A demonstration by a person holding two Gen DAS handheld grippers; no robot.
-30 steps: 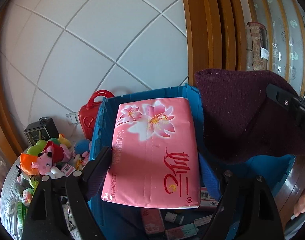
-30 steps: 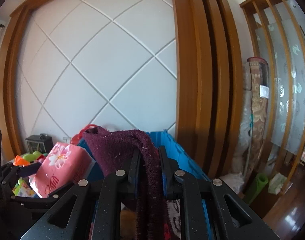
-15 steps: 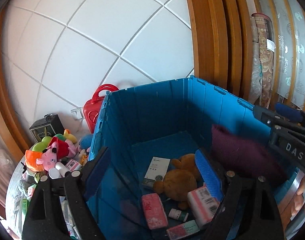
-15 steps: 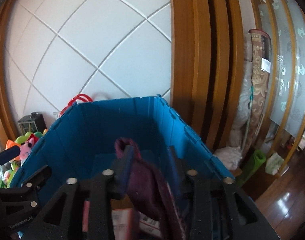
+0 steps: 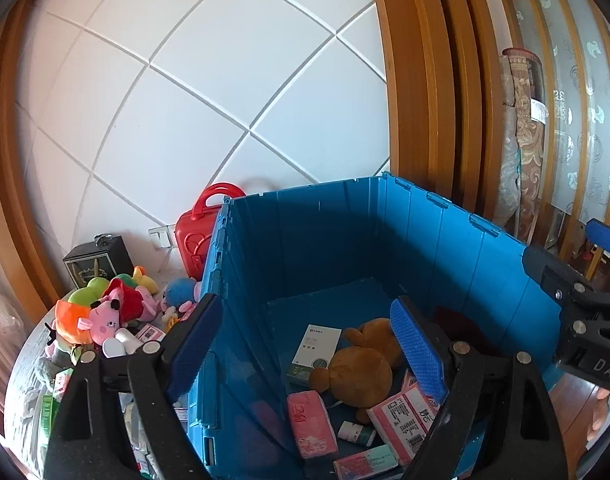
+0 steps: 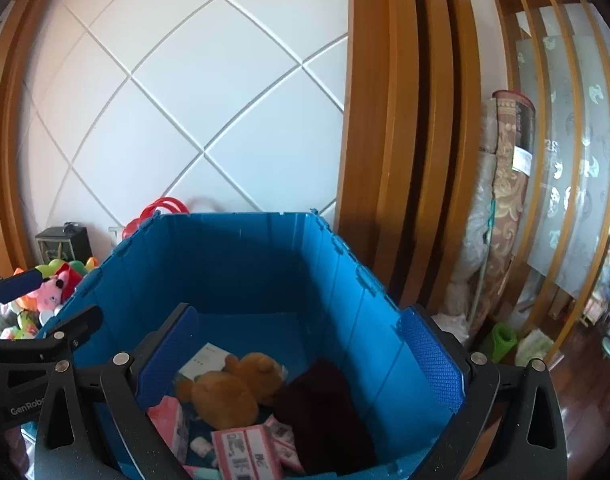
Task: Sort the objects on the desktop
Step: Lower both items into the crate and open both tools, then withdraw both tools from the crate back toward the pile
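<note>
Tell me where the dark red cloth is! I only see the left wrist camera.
Observer: The cloth lies in the bin, right beside the bear.
Operator: Is the right gripper holding something?
Observer: No. The right gripper is open and empty, above the bin.
Operator: What's on the floor past the bin?
Observer: A green roll lies there.

Left gripper (image 5: 305, 344), right gripper (image 6: 305, 356): black frames, silver screws, blue textured pads; white "GenRobo", "DAS" lettering.
</note>
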